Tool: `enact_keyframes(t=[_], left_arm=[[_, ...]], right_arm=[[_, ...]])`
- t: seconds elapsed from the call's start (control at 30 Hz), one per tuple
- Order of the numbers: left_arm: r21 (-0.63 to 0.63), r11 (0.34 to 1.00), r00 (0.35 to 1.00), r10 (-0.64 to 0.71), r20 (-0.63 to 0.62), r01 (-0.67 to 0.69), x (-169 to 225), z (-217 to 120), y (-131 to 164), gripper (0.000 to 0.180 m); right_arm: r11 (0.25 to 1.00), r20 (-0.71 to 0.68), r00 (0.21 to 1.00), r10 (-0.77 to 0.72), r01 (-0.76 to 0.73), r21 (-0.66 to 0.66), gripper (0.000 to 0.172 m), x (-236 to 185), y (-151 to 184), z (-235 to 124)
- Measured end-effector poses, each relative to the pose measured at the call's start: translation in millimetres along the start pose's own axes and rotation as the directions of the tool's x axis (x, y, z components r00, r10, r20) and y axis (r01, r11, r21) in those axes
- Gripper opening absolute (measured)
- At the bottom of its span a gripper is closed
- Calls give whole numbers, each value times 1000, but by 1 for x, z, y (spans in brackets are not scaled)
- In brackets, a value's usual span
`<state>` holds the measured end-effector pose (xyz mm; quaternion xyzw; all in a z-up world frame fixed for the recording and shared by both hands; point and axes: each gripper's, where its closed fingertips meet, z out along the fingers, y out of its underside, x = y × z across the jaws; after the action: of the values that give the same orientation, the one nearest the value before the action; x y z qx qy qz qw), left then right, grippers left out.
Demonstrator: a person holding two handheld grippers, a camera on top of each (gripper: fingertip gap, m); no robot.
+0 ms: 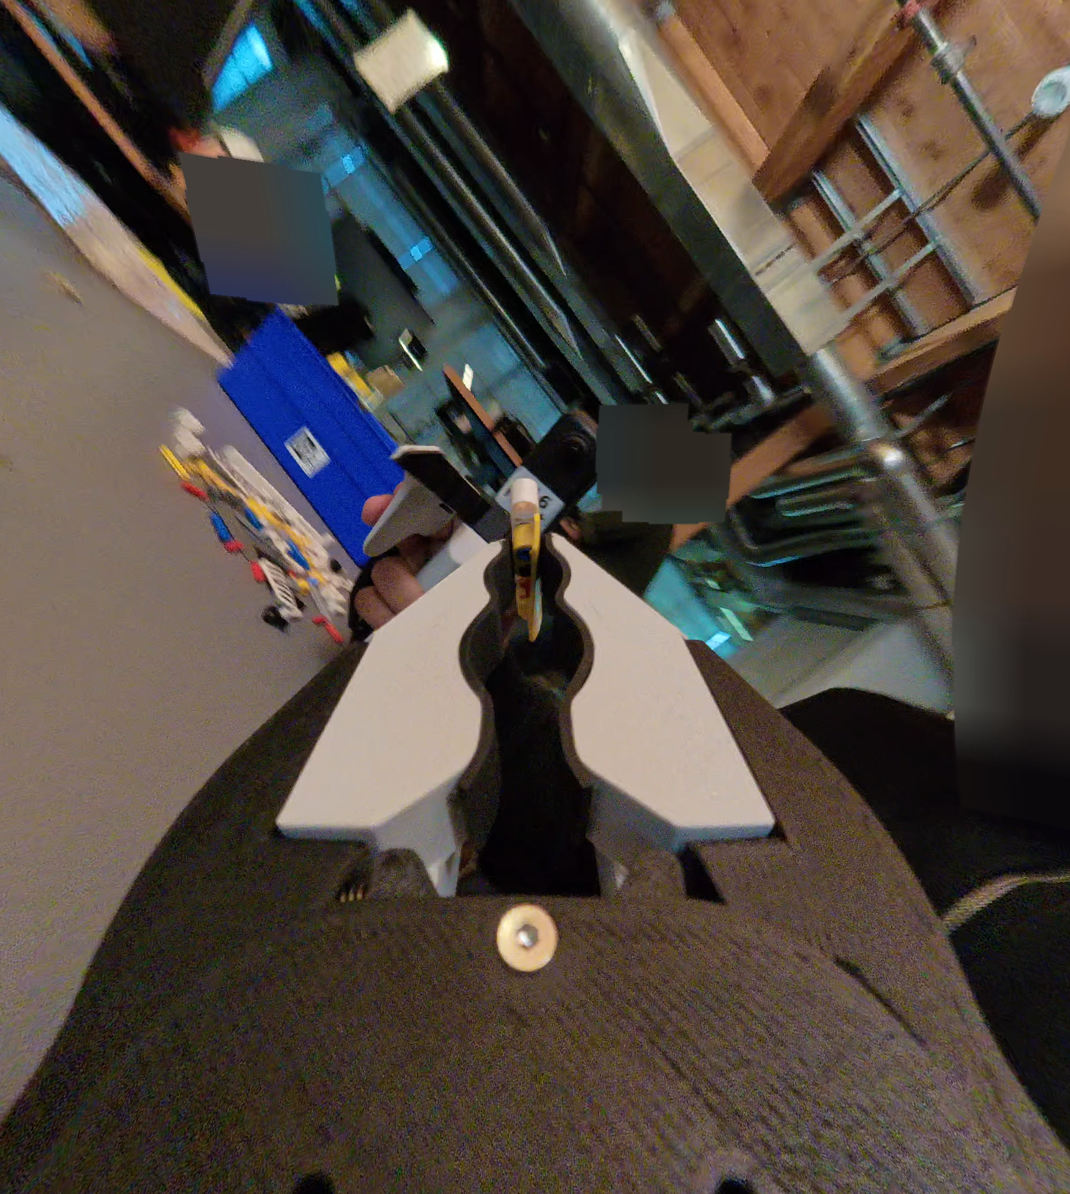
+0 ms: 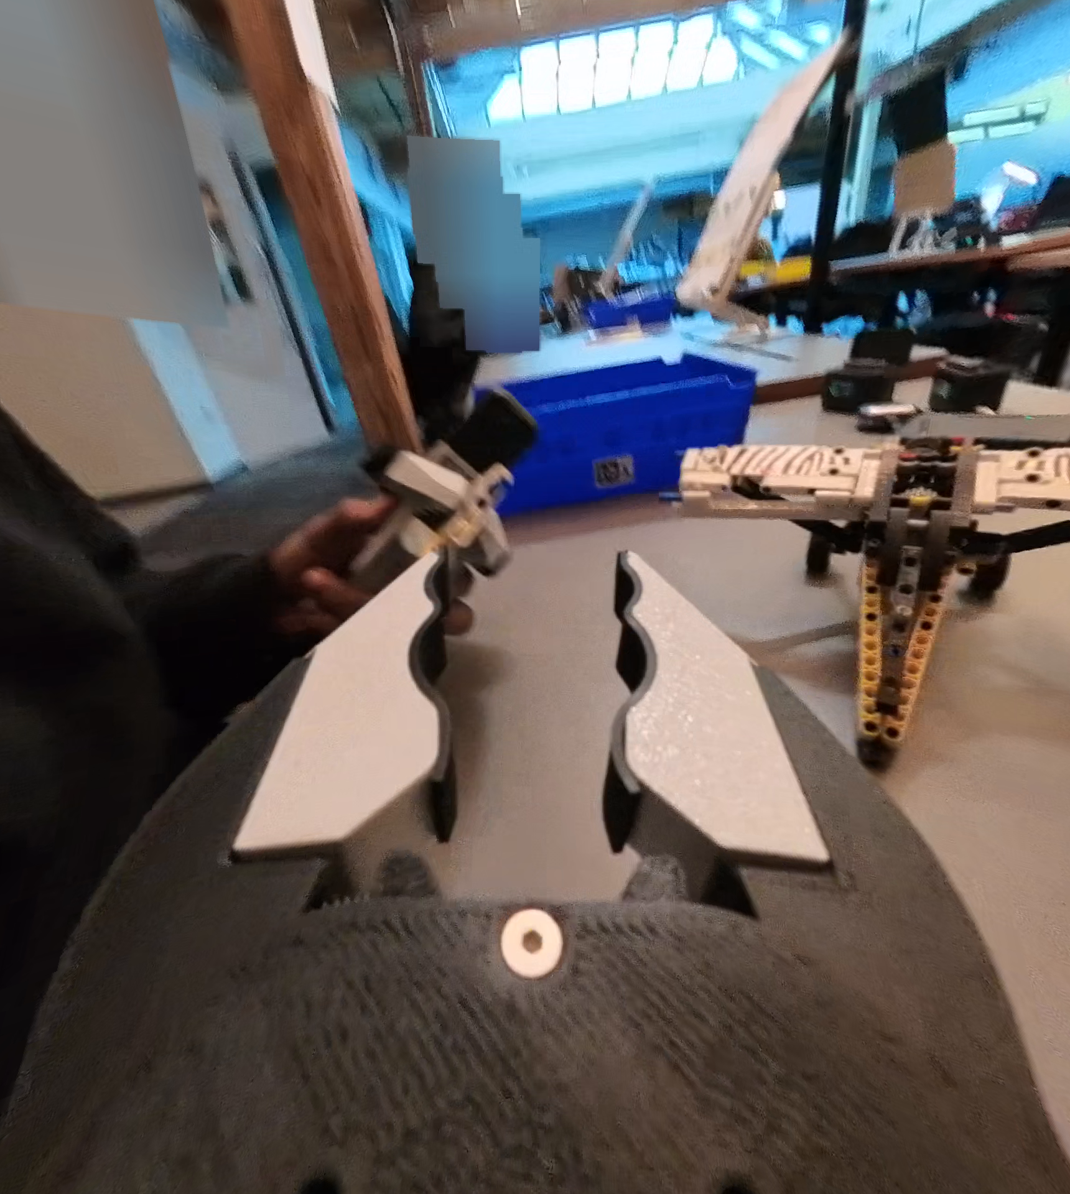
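1. Left claw (image 1: pixel 529 568) is pinched on a thin yellow brick piece (image 1: pixel 527 575) with a white tip, held up in the air. The piece stands on edge at the very fingertips, so it looks like a small grip; my guess is that a tilt or bump could twist it out.
2. Right claw (image 2: pixel 529 581) is spread wide with nothing between the pads, low over the grey tabletop (image 2: pixel 972 743).
3. Both views are motion-blurred, so fine contact is hard to read. Risk: the two claws sit near each other, and the right one could knock the held piece.
4. Brick aircraft model (image 2: pixel 907 491), with striped white wings and yellow beams, stands on the tabletop to the right, apart from both claws. It rests on thin legs; a side push would likely tip it.
5. Loose brick parts (image 1: pixel 248 523) lie farther out on the tabletop in the left wrist view; they could be swept off the edge.
6. Blue bin (image 2: pixel 623 426) sits at the far side; its contents cannot be seen.
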<state>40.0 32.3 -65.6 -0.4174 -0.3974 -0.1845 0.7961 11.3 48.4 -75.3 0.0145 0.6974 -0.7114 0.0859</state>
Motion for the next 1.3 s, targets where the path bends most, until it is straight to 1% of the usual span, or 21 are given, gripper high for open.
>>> enact_keyframes(t=[0.03,0.1,0.17,0.2,0.23,0.27,0.3,0.37,0.4,0.47,0.6,0.63,0.67,0.7,0.73,0.8,0.83,0.97,1.1,1.17,1.3], left_arm=[[-50,997,998,-55,5,55,-8,7,3,5],[-182,983,999,-20,51,29,-19,21,16,6],[-328,944,996,66,61,-43,-24,33,32,5],[-368,925,992,119,47,-94,-25,38,37,6],[-368,914,978,205,49,-173,-29,42,36,6],[-333,898,940,331,81,-288,-36,45,29,6],[-289,865,874,464,145,-411,-44,44,21,6],[-258,748,699,663,267,-611,-52,37,9,5],[-263,690,627,723,290,-674,-49,36,7,5],[-334,531,439,842,313,-779,-48,36,8,6],[-488,270,139,948,287,-830,-56,41,19,6],[-525,198,48,957,286,-828,-59,40,19,6],[-566,127,-40,961,274,-814,-63,39,19,6],[-599,68,-105,963,250,-798,-67,38,21,7],[-623,28,-151,961,232,-782,-69,38,23,6],[-646,-9,-193,958,214,-764,-72,38,25,6],[-656,-16,-204,956,211,-755,-74,37,25,6],[-686,-33,-229,953,197,-727,-79,36,25,6],[-707,-73,-263,951,164,-703,-83,37,29,7],[-715,-71,-265,950,163,-696,-85,37,29,7],[-715,-38,-246,951,190,-698,-86,36,25,7]], right_arm=[[998,27,999,25,-27,60,55,-3,-6,-11],[989,48,999,6,-13,146,59,-10,-15,-30],[983,6,999,-48,46,176,57,-14,-15,-43],[987,0,998,-56,56,151,52,-16,-10,-45],[994,12,999,-45,43,100,44,-17,-1,-47],[998,18,1000,-12,11,57,38,-16,5,-48],[999,6,1000,30,-30,39,40,-12,9,-50],[995,-30,997,75,-73,73,46,-3,8,-53],[993,-43,996,75,-70,97,46,-1,6,-54],[995,-59,998,36,-31,92,48,-3,6,-50],[992,-158,980,-119,126,32,48,-6,12,-35],[986,-203,967,-156,166,31,48,-5,10,-34],[977,-246,949,-196,210,34,44,-4,7,-34],[965,-291,926,-239,259,33,37,-3,3,-36],[950,-335,898,-285,310,23,31,-2,1,-38],[921,-378,851,-365,390,-11,21,-2,0,-40],[915,-377,843,-384,403,-31,21,-2,3,-38],[925,-354,855,-380,356,-134,32,5,22,-26],[922,-367,846,-387,349,-167,17,9,27,-25],[924,-373,846,-382,342,-171,18,11,28,-26],[917,-380,835,-399,351,-191,19,12,29,-25]])
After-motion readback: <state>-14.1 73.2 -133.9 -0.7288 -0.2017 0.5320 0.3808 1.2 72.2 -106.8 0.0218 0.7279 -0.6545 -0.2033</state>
